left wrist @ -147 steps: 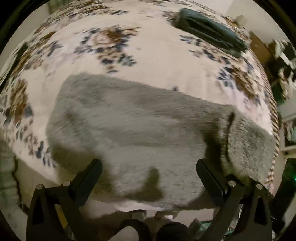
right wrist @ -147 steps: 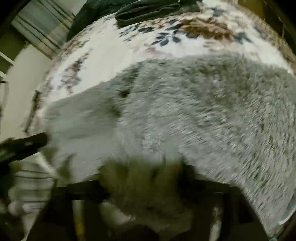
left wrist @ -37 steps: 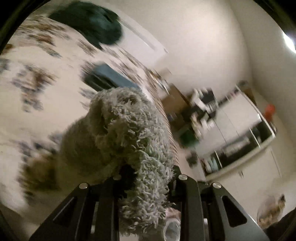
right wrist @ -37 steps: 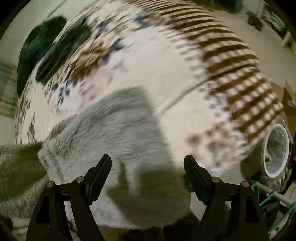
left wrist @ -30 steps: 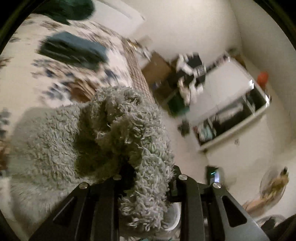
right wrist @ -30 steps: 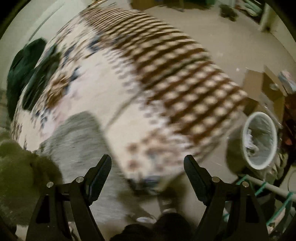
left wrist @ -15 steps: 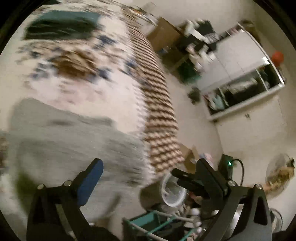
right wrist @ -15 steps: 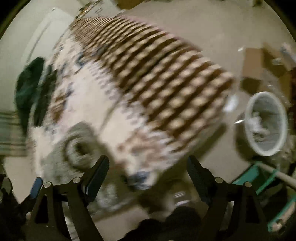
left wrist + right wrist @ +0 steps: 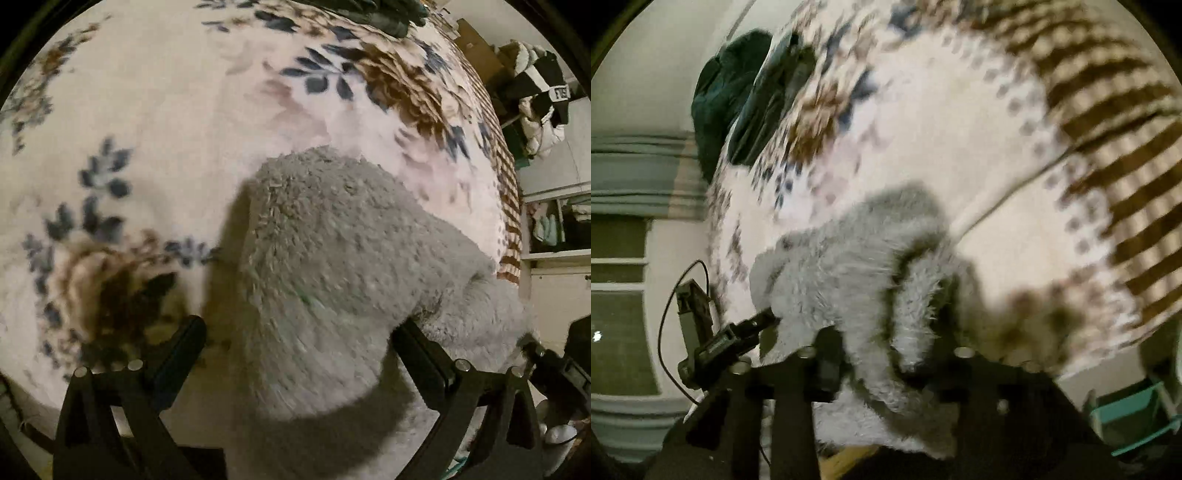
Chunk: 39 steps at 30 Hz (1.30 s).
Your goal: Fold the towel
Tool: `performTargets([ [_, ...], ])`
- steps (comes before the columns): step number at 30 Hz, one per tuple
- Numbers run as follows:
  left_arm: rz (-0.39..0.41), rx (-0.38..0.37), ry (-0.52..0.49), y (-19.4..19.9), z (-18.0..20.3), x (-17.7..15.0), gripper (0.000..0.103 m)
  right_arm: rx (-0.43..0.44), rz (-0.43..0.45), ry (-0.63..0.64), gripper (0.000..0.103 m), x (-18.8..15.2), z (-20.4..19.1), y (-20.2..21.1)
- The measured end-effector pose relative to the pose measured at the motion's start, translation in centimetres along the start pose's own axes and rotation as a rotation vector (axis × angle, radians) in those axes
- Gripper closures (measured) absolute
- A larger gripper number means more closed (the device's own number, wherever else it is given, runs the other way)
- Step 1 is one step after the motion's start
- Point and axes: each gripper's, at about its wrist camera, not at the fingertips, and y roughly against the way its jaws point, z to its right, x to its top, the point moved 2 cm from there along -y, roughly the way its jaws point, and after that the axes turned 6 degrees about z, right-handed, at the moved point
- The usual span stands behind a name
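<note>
The grey shaggy towel [image 9: 332, 258] lies bunched on the floral bedspread [image 9: 166, 92] near the bed's near edge, not yet flat or squared. The left gripper [image 9: 295, 354] has its jaws spread wide, straddling the towel's near fold without pinching it. The right gripper [image 9: 886, 354] has its jaws drawn close, clamped on a raised ridge of the towel [image 9: 849, 266]. The towel's long axis appears to run away from both grippers across the bed. Judgement: the right hand controls the cloth; the left gripper, directly over the near fold, must close before any fold can proceed.
</note>
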Motion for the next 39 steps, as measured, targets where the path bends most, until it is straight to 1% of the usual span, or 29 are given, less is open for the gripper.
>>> performTargets([
  [1,-0.007,-0.036,0.0,-0.5,0.4,0.0,0.0,-0.03,0.007,-0.029,0.072,0.3,1.0,0.2],
  [2,-0.022,-0.067,0.003,-1.0,0.8,0.0,0.0,-0.056,-0.013,-0.052,0.072,0.6,2.0,0.0],
  [3,-0.034,-0.075,0.006,-1.3,1.1,-0.1,0.0,-0.07,-0.057,-0.059,0.07,0.6,2.6,-0.7],
  [4,-0.037,-0.074,-0.003,-1.5,1.7,-0.3,0.0,-0.066,-0.115,-0.063,0.062,0.5,3.0,-1.4],
  [5,-0.038,-0.071,-0.018,-1.4,2.2,-0.5,0.0,-0.055,-0.144,-0.076,0.056,0.4,3.2,-1.7],
  [6,-0.046,-0.062,-0.03,-1.3,2.5,-0.6,0.0,-0.037,-0.147,-0.1,0.042,0.1,3.3,-1.4],
  [7,-0.049,-0.062,-0.03,-1.2,2.5,-0.7,0.0,-0.014,-0.132,-0.12,0.032,-0.1,3.3,-0.9],
  [11,-0.045,-0.068,-0.005,-0.2,2.1,-1.1,0.0,0.118,-0.064,-0.278,0.026,-1.9,4.5,1.5],
  [12,-0.044,-0.063,-0.006,-0.1,2.0,-1.2,0.0,0.15,-0.07,-0.314,0.026,-2.8,4.9,1.3],
  [13,-0.047,-0.057,-0.01,-0.6,2.2,-1.0,0.0,0.171,-0.101,-0.333,0.026,-3.7,5.3,0.5],
  [14,-0.05,-0.052,-0.011,-0.7,2.1,-1.0,0.0,0.161,-0.135,-0.336,0.026,-4.4,5.5,-0.4],
  [15,-0.054,-0.05,-0.01,-0.8,1.9,-1.0,0.0,0.083,-0.187,-0.31,0.026,-5.4,6.0,-1.7],
  [16,-0.061,-0.052,-0.005,-1.0,2.0,-1.0,0.0,-0.065,-0.246,-0.242,0.026,-6.4,6.4,-3.1],
  [17,-0.067,-0.059,0.001,-0.7,2.0,-1.0,0.0,-0.167,-0.28,-0.2,0.026,-7.0,6.8,-3.7],
  [18,-0.066,-0.069,0.004,-0.4,2.0,-1.1,0.0,-0.232,-0.302,-0.189,0.026,-7.3,7.1,-4.0],
  [19,-0.064,-0.078,0.0,0.2,2.3,-1.1,0.0,-0.227,-0.292,-0.205,0.026,-7.2,7.1,-3.7],
  [20,-0.064,-0.085,-0.005,0.9,2.6,-1.3,0.0,-0.192,-0.266,-0.219,0.026,-6.8,6.7,-3.0],
  [24,-0.029,-0.128,-0.008,3.3,3.6,-1.1,0.0,0.018,-0.082,-0.204,0.026,-3.3,3.8,1.7],
  [25,-0.023,-0.139,0.001,3.5,3.6,-1.0,0.0,0.071,-0.048,-0.193,0.025,-2.1,3.0,2.4],
  [26,-0.013,-0.144,0.012,3.6,3.6,-0.6,0.0,0.097,-0.031,-0.188,0.025,-1.3,2.5,2.6],
  [28,-0.001,-0.143,0.028,3.3,3.4,0.3,0.0,0.138,-0.036,-0.169,0.025,1.2,1.6,1.4],
  [31,0.017,-0.14,0.049,2.6,3.1,1.9,0.0,0.134,-0.145,-0.184,0.025,3.9,1.6,-3.6],
  [32,0.016,-0.135,0.046,2.3,3.1,2.4,0.0,0.153,-0.184,-0.194,0.025,4.3,1.7,-4.9],
  [33,0.01,-0.123,0.037,1.9,3.1,2.9,0.0,0.163,-0.232,-0.205,0.039,4.4,1.7,-6.3],
  [34,0.006,-0.111,0.031,1.5,3.1,3.2,0.0,0.142,-0.246,-0.179,0.063,4.5,1.3,-6.9],
  [35,0.0,-0.094,0.025,1.1,3.0,3.5,0.0,0.127,-0.238,-0.139,0.075,4.6,0.9,-6.9],
  [36,-0.004,-0.085,0.024,0.8,2.8,3.8,0.0,0.12,-0.212,-0.087,0.08,4.4,0.1,-6.4],
  [37,-0.006,-0.086,0.029,0.7,2.5,3.9,0.0,0.115,-0.176,-0.057,0.081,4.4,-0.6,-5.8],
  [39,-0.005,-0.101,0.046,0.7,1.9,4.1,0.0,0.139,-0.065,-0.015,0.084,5.0,-2.2,-3.8],
])
